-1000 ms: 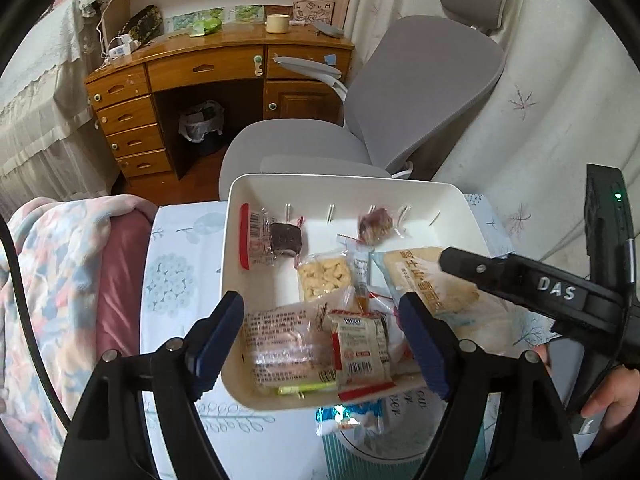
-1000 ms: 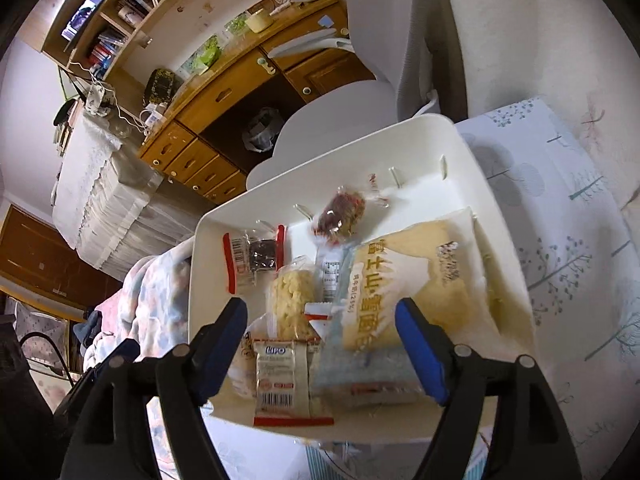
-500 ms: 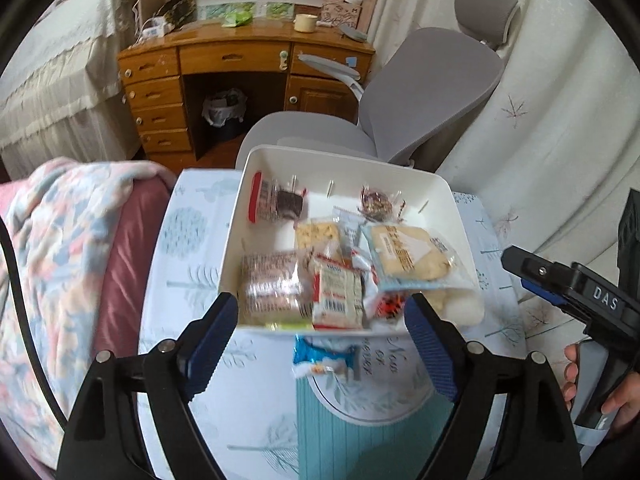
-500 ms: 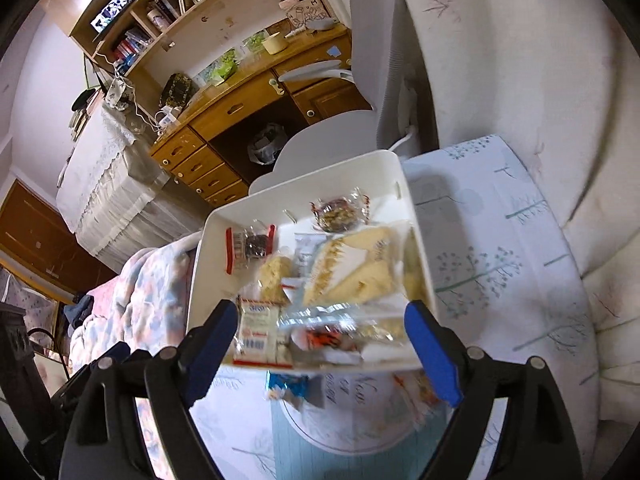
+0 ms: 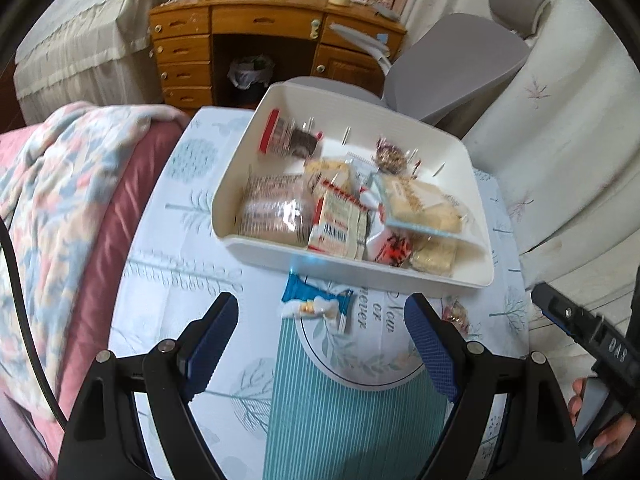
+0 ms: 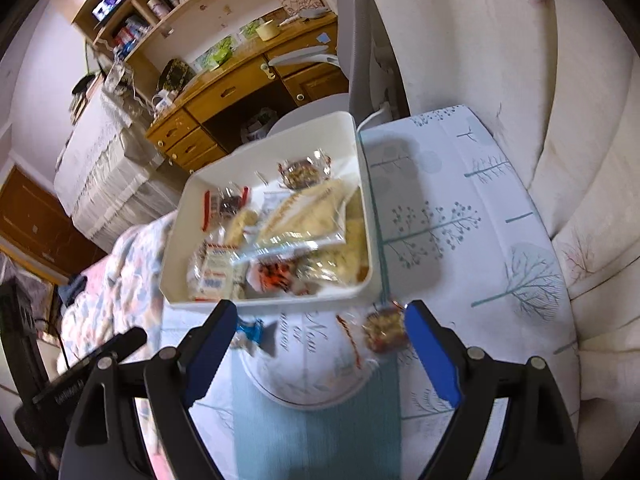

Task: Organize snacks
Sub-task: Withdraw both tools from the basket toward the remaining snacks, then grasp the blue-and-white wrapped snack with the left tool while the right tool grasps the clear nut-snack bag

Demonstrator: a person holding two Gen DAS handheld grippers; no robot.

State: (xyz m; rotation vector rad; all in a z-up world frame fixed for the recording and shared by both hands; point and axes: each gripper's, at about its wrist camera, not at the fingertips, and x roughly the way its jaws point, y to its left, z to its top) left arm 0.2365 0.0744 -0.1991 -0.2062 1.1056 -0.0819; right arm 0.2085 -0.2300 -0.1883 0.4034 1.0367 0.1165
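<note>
A white bin point(image 5: 352, 270) point(image 6: 280, 302) holding several wrapped snacks sits on the tree-print tablecloth. A blue-wrapped snack point(image 5: 316, 306) point(image 6: 252, 332) lies on the cloth just in front of the bin. A clear-wrapped nut bar point(image 6: 386, 330) point(image 5: 456, 314) lies near the bin's front right corner. My left gripper point(image 5: 322, 338) hangs open above the cloth, short of the blue snack, with nothing between its pads. My right gripper point(image 6: 320, 340) is open too, empty, with the nut bar close to its right fingertip. In the left wrist view the right gripper shows at the right edge, held by a hand point(image 5: 600, 428).
A grey office chair point(image 5: 452, 68) stands behind the table, a wooden desk point(image 5: 256, 28) beyond it. A bed with a floral blanket point(image 5: 52, 208) borders the table's left side. White curtains point(image 6: 520, 80) hang to the right. A teal striped runner point(image 5: 352, 408) covers the near cloth.
Both grippers have pulled back from over the bin toward the near side of the table, with their jaws slightly wider. The blue snack and the nut bar have come into view.
</note>
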